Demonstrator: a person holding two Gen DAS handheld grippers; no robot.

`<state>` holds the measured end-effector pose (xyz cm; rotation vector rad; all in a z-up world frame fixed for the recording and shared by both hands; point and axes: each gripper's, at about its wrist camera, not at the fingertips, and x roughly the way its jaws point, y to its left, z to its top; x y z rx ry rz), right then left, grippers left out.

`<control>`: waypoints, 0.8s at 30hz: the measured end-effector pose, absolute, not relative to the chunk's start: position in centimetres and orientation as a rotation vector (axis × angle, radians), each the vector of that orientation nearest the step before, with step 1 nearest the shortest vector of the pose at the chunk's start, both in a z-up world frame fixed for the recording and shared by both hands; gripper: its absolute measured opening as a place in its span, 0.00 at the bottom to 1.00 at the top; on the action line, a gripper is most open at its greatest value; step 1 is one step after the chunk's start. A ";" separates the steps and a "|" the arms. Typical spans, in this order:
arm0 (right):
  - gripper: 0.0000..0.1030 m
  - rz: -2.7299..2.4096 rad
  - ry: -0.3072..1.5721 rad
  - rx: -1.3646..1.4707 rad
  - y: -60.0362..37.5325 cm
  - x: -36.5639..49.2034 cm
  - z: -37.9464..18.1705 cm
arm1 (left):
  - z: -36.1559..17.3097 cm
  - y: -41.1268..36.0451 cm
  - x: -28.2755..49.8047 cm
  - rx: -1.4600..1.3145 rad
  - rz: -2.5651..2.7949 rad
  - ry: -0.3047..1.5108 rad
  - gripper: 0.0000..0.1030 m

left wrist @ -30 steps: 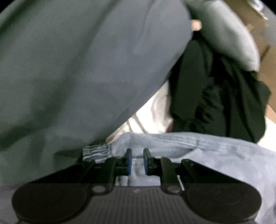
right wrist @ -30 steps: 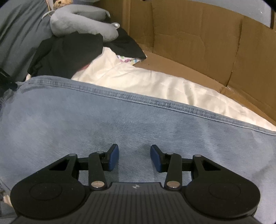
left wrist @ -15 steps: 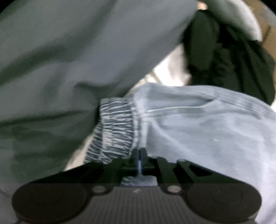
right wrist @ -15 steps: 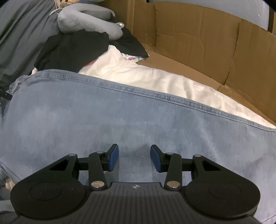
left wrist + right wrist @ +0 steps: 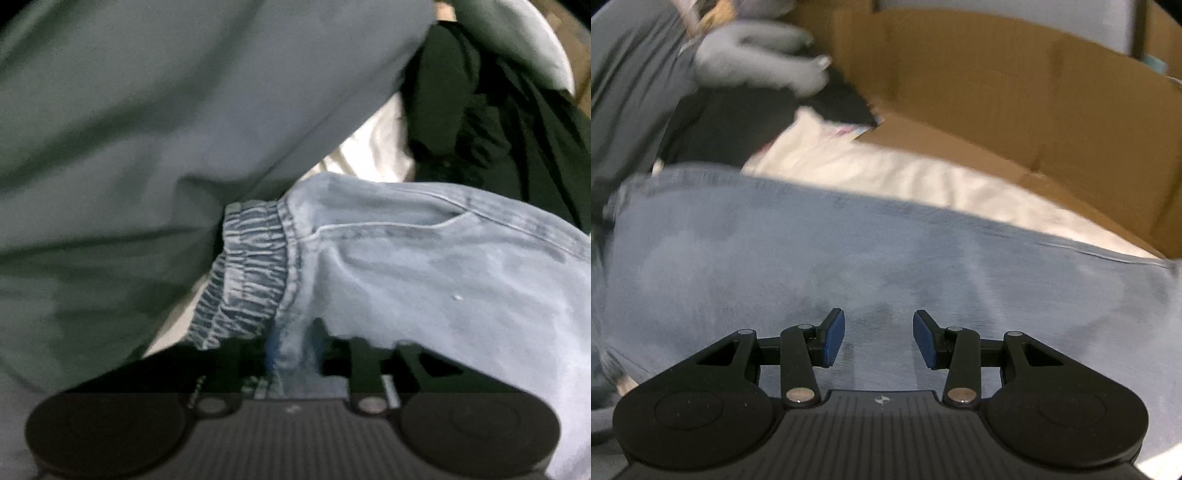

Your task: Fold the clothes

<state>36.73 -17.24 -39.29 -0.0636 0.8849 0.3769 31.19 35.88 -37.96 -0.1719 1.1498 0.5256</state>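
Note:
Light blue jeans (image 5: 424, 277) lie spread out, their gathered elastic waistband (image 5: 247, 273) at the left. My left gripper (image 5: 295, 350) sits at the cloth just right of the waistband. Its jaws are opening, and a fold of denim still lies between them and drapes over the fingers. In the right wrist view the jeans (image 5: 849, 251) fill the foreground. My right gripper (image 5: 878, 339) hovers over the flat denim, open, with nothing between its blue pads.
A large grey-green cloth (image 5: 147, 147) fills the left. A black garment (image 5: 480, 110) and white fabric (image 5: 886, 170) lie beyond the jeans. A grey padded item (image 5: 757, 62) lies at the back left. Cardboard walls (image 5: 1015, 92) close the back and right.
My left gripper closed on the denim by the waistband, then began to part again while moving along the cloth. My right gripper drew back and up, jaws unchanged.

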 end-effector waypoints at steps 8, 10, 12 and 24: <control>0.47 0.202 0.838 0.016 -26.2 34.9 -38.3 | -35.8 31.6 30.3 -0.166 0.465 1.094 0.37; 0.48 0.139 0.843 0.047 -28.9 34.1 -38.6 | -36.0 29.9 30.4 -0.131 0.471 1.100 0.37; 0.47 0.090 0.847 0.074 -31.6 33.0 -38.8 | -36.5 28.9 30.8 -0.128 0.460 1.103 0.37; 0.47 -0.100 0.782 0.088 -42.9 33.7 -41.5 | -35.9 19.0 30.8 -0.109 0.232 1.043 0.46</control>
